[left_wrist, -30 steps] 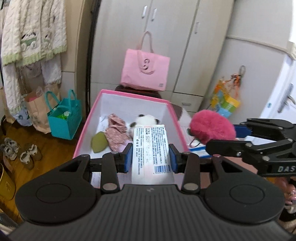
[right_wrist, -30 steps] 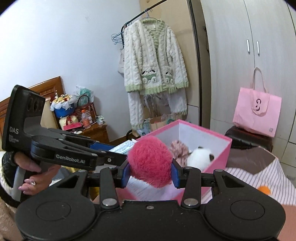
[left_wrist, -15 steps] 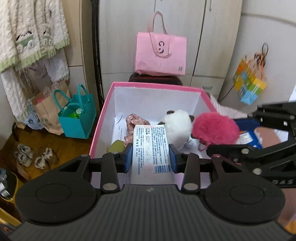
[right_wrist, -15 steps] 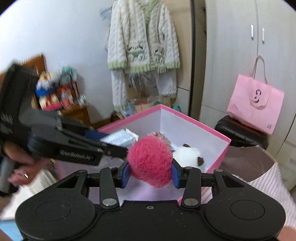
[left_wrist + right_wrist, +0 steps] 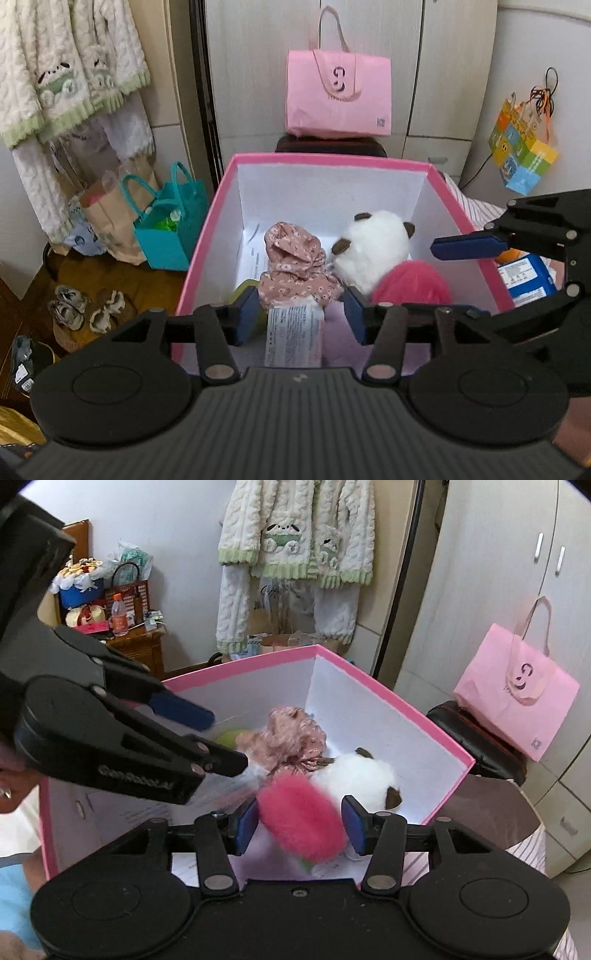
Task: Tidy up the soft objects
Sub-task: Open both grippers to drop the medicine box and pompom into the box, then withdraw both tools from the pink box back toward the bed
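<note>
Over the pink box (image 5: 207, 236), both grippers are letting go. Inside already lie a floral cloth (image 5: 295, 266), a white plush toy (image 5: 373, 240) and a green thing. The left gripper (image 5: 301, 314) jaws are opening, clear of the tissue pack (image 5: 295, 339) between them. The right gripper (image 5: 299, 825) jaws are opening around the pink pompom (image 5: 301, 823), apparently dropping. A blue packet (image 5: 526, 278) beside the box seems left.

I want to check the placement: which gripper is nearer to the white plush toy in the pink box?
Right. The right gripper is opening around the pink pompom, directly beside the white plush toy. The left gripper is opening above the tissue pack, further away.
</note>
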The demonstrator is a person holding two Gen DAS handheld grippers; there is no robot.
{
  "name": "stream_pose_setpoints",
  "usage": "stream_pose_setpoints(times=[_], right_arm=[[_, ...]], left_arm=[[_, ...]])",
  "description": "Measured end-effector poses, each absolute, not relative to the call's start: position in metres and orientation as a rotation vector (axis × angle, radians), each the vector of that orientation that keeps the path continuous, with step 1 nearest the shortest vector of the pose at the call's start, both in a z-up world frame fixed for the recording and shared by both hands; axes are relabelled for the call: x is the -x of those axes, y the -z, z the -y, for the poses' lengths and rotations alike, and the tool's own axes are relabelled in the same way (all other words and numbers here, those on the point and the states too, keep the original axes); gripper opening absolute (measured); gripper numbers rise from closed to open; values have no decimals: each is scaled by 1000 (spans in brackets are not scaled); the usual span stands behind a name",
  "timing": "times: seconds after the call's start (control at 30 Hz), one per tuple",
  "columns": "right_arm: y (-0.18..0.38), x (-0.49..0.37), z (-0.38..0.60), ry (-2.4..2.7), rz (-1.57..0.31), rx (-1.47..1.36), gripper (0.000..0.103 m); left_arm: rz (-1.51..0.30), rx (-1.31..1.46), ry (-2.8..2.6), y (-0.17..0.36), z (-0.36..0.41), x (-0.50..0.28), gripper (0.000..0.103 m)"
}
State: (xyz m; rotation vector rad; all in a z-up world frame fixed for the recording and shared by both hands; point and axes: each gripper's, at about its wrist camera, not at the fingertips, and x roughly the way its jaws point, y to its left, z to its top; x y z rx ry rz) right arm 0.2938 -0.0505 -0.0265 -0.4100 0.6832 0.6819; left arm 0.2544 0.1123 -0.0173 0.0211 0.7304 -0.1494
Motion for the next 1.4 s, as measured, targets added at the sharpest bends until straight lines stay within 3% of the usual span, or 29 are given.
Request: stream_pose_setpoints(times=[0.77, 1.13, 1.23, 1.4], right_arm=[[-42, -181, 160, -694, -663, 121, 64], [-42, -105, 202, -596, -621, 190, 68], [-43, -86, 208, -574, -597, 227, 69], [-41, -64, 219, -536, -560, 282, 69]], left_arm=[[-626, -72, 370, -58, -105, -118, 65], [-658, -77, 512, -61, -82, -64, 66], [-657, -69, 548, -62, -72, -56, 76], [-657, -81, 568, -65, -52, -49, 76]])
